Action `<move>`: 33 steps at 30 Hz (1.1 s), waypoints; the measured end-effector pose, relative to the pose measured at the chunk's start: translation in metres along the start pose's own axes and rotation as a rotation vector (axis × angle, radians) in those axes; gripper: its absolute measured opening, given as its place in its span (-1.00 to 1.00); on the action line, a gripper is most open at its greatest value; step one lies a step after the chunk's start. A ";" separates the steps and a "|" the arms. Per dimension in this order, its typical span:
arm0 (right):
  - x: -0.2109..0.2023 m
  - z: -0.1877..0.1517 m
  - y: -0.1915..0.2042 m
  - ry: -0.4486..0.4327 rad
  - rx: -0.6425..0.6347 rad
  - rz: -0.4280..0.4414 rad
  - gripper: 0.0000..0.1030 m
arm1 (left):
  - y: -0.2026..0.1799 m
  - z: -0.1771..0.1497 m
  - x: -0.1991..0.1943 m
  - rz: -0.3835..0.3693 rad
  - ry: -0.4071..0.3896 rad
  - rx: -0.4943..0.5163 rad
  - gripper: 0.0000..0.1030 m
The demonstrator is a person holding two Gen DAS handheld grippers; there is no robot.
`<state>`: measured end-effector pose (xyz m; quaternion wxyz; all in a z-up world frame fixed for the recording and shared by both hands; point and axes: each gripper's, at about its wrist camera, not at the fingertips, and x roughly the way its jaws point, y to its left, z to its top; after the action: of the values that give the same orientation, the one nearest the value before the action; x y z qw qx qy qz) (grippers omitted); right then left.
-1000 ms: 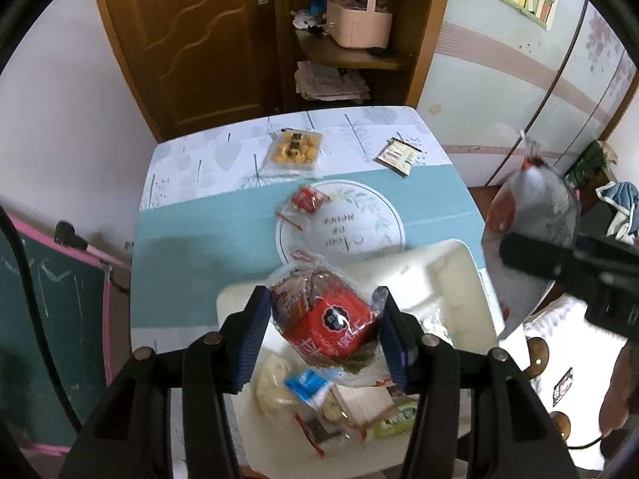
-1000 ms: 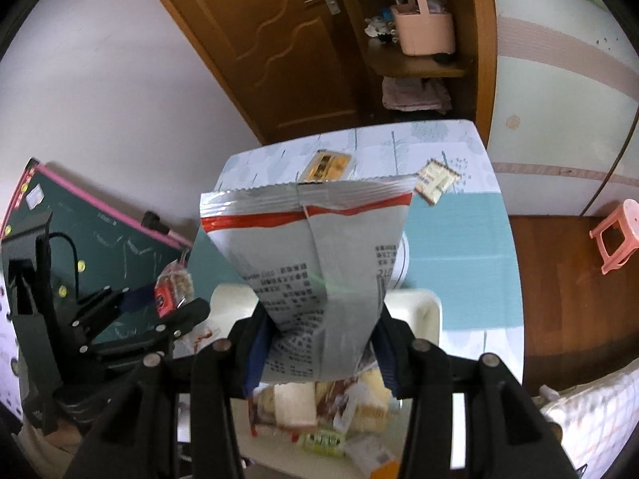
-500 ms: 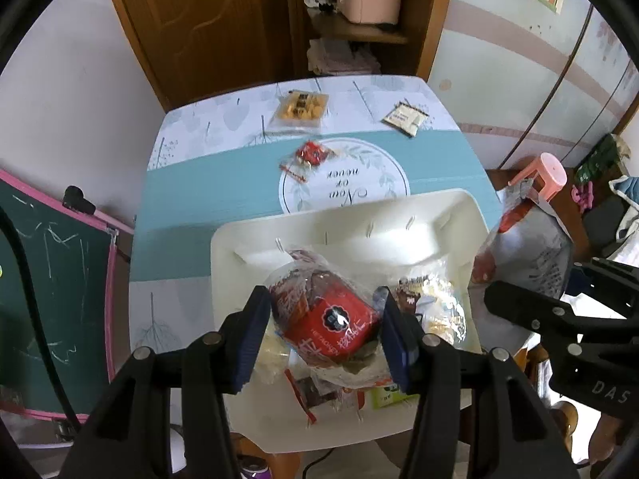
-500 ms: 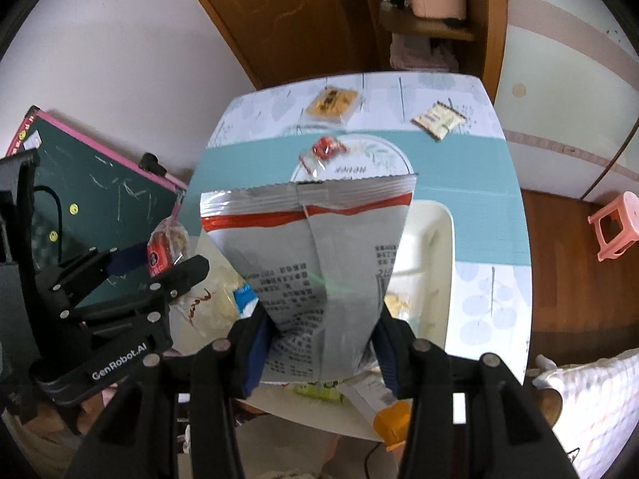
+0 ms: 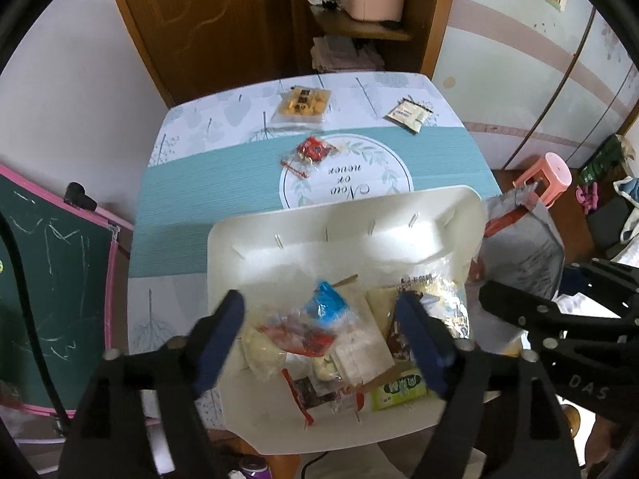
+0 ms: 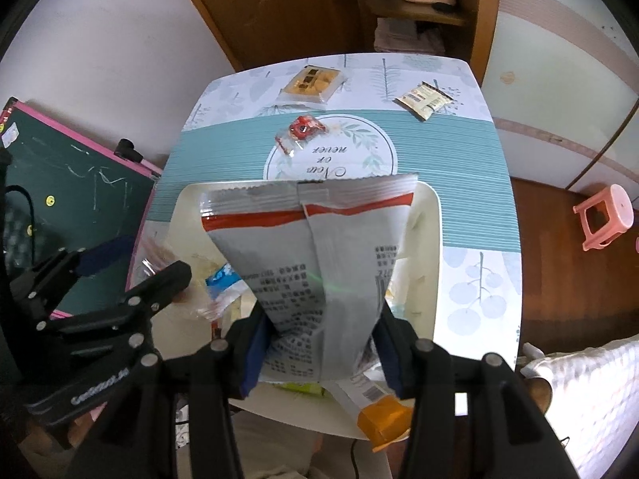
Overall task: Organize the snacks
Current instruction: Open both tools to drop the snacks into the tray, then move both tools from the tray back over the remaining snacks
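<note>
On the table, three loose snack packets, one white bin

A tray sits at the near edge of the table, low in the frame, with a heap of snack packets in its near half, while a biscuit pack, a sachet and a small wrapped sweet lie on the table above it.

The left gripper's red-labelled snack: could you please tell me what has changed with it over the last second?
The left gripper has let it go; its jaws are opening over the white tray, where the snack now lies in the pile. The right gripper still holds the silver bag, and three packets stay on the table.
</note>
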<state>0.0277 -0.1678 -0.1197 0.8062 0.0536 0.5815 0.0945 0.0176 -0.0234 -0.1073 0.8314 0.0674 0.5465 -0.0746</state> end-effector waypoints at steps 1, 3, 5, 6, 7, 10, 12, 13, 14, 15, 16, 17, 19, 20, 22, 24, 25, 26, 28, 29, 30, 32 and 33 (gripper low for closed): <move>0.000 0.000 0.000 -0.002 0.002 -0.003 -0.04 | 0.000 0.001 -0.001 0.006 -0.006 0.000 0.63; -0.001 0.000 -0.001 -0.008 0.012 0.001 -0.02 | 0.000 0.002 -0.003 0.012 -0.013 0.003 0.64; -0.001 0.001 -0.003 -0.010 0.026 0.008 0.03 | 0.001 0.002 -0.003 0.008 -0.010 -0.002 0.64; -0.002 0.001 -0.005 -0.015 0.035 0.015 0.06 | 0.002 0.002 -0.003 0.004 -0.007 -0.008 0.64; -0.003 0.001 -0.006 -0.018 0.043 0.019 0.10 | 0.002 0.002 -0.003 0.002 -0.005 -0.012 0.64; -0.005 0.001 -0.007 -0.026 0.055 0.029 0.17 | 0.003 0.001 -0.003 -0.004 0.001 -0.020 0.64; -0.006 0.001 -0.007 -0.028 0.058 0.033 0.17 | 0.003 0.001 -0.003 -0.002 -0.001 -0.019 0.64; -0.006 0.001 -0.006 -0.028 0.059 0.035 0.17 | 0.003 0.001 -0.003 -0.002 -0.001 -0.019 0.64; -0.006 0.001 -0.007 -0.028 0.060 0.037 0.17 | 0.003 0.001 -0.003 -0.001 0.000 -0.017 0.64; -0.006 0.000 -0.007 -0.028 0.060 0.038 0.17 | 0.004 0.001 -0.003 0.000 0.001 -0.017 0.64; -0.006 0.000 -0.007 -0.028 0.060 0.040 0.17 | 0.003 0.001 -0.003 0.000 -0.001 -0.018 0.64; -0.006 0.000 -0.007 -0.027 0.060 0.040 0.17 | 0.004 0.001 -0.003 -0.001 -0.001 -0.018 0.64; -0.007 0.000 -0.007 -0.029 0.059 0.043 0.17 | 0.004 0.001 -0.003 -0.001 0.000 -0.018 0.64; -0.007 0.000 -0.007 -0.030 0.058 0.044 0.17 | 0.004 0.001 -0.003 -0.002 0.000 -0.017 0.64; -0.007 -0.001 -0.006 -0.031 0.055 0.044 0.17 | 0.005 0.001 -0.003 -0.002 0.002 -0.017 0.64; -0.007 -0.001 -0.006 -0.031 0.053 0.044 0.17 | 0.004 0.000 -0.002 -0.001 0.004 -0.019 0.64; -0.007 -0.002 -0.006 -0.030 0.053 0.044 0.17 | 0.004 0.000 -0.002 0.000 0.004 -0.020 0.64; -0.007 -0.002 -0.006 -0.029 0.054 0.043 0.17 | 0.004 -0.001 -0.002 -0.001 0.004 -0.022 0.64; -0.006 -0.002 -0.006 -0.024 0.055 0.045 0.17 | 0.004 -0.001 -0.002 -0.001 0.005 -0.020 0.64; -0.006 -0.003 -0.006 -0.022 0.056 0.045 0.17 | 0.004 -0.001 -0.002 -0.001 0.006 -0.020 0.64; -0.006 -0.003 -0.006 -0.021 0.057 0.045 0.17 | 0.003 -0.001 -0.002 -0.001 0.008 -0.019 0.64; -0.006 -0.003 -0.007 -0.017 0.059 0.044 0.17 | 0.002 -0.001 -0.001 -0.001 0.009 -0.020 0.64; -0.005 -0.003 -0.008 -0.015 0.062 0.045 0.17 | 0.001 -0.001 -0.001 -0.001 0.010 -0.019 0.64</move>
<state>0.0243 -0.1771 -0.1173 0.8063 0.0923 0.5766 0.0940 0.0168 -0.0224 -0.1068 0.8292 0.0597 0.5513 -0.0698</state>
